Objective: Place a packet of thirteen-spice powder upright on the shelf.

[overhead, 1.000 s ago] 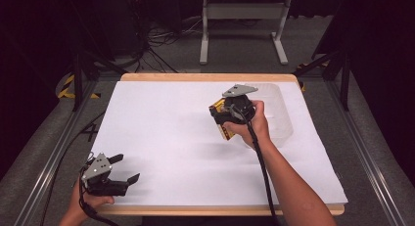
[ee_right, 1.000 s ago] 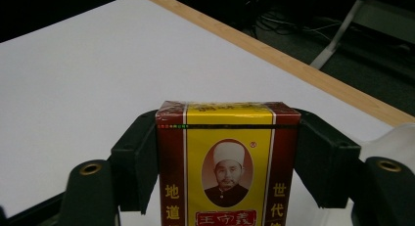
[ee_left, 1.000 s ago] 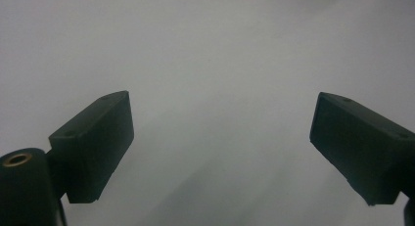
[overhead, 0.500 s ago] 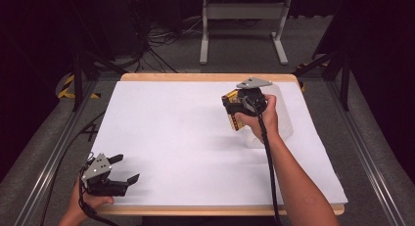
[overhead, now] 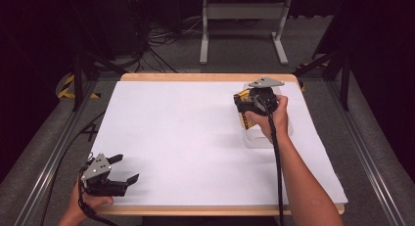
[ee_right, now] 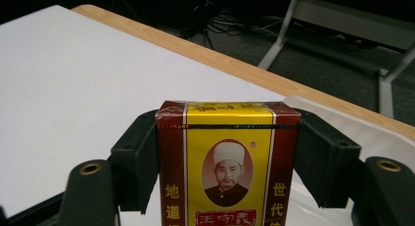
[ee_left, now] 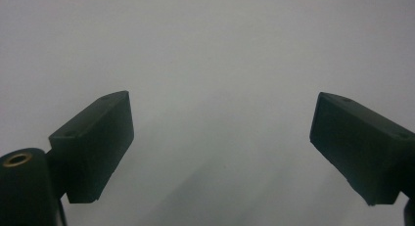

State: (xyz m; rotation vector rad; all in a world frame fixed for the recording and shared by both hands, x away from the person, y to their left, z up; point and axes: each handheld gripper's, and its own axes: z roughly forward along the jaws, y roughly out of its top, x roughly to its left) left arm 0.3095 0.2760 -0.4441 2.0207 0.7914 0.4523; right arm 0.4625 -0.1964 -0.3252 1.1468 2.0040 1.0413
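Note:
A red and yellow printed box (ee_right: 227, 157) with a portrait and Chinese characters sits clamped between the black jaws of my right gripper (ee_right: 225, 162). From above, the box (overhead: 241, 108) and the right gripper (overhead: 249, 106) hang over the far right of the white table, just above a clear plastic container (overhead: 266, 138). My left gripper (overhead: 122, 169) rests at the near left corner with its jaws wide apart. In the left gripper view the left gripper (ee_left: 220, 152) has nothing but the white surface between its fingers (ee_left: 95, 143).
The white table sheet (overhead: 186, 133) has a wooden edge (overhead: 195, 77) at the far side. Beyond it are a grey metal stand (overhead: 242, 20) and loose cables (overhead: 166, 37) on the dark floor. Metal rails (overhead: 367, 152) run along both sides.
My right gripper has carried the box to the right and farther back, from mid-table to above the clear container. The left gripper has stayed still.

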